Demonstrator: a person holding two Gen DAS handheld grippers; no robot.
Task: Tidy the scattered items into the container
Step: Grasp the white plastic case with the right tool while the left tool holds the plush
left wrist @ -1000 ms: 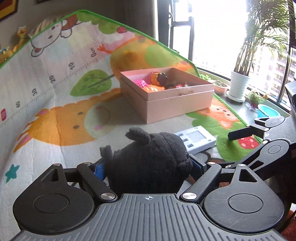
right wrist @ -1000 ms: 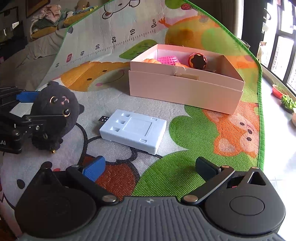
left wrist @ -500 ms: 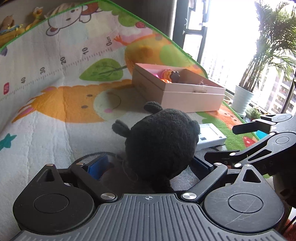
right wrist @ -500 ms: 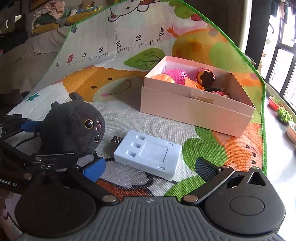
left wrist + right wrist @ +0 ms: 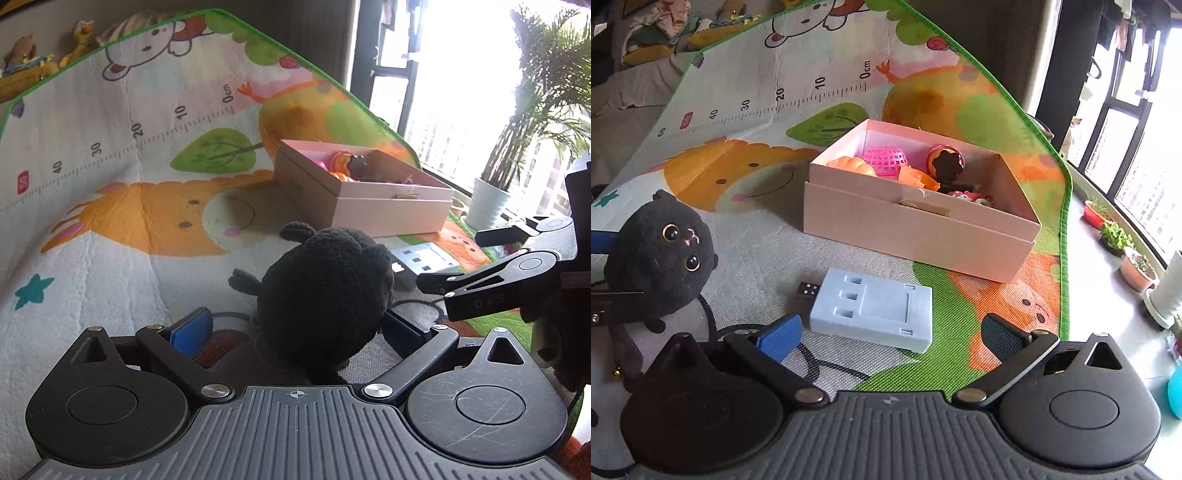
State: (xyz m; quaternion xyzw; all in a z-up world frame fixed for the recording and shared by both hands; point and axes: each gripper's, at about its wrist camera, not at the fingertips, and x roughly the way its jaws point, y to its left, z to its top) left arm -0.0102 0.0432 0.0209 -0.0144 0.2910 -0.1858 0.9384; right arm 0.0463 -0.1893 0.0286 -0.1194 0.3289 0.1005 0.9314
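A black plush cat (image 5: 325, 295) sits between the fingers of my left gripper (image 5: 299, 328), lifted off the play mat; it also shows at the left of the right wrist view (image 5: 661, 258). The left blue pad (image 5: 192, 332) stands apart from the plush, so I cannot tell how firm the hold is. The pink box (image 5: 923, 221), also in the left wrist view (image 5: 369, 206), holds several small toys. A light blue flat device (image 5: 875, 314) lies on the mat just in front of my right gripper (image 5: 890, 332), which is open and empty.
The colourful play mat (image 5: 757, 184) covers the surface, its green edge at the right. Potted plants (image 5: 1137, 269) stand along the window ledge beyond the mat. My right gripper shows at the right of the left wrist view (image 5: 517, 266). A sofa with clutter lies at the far left.
My left gripper has raised and swung the plush cat toward the box. My right gripper has moved closer to the light blue device. The left pad now stands off the plush.
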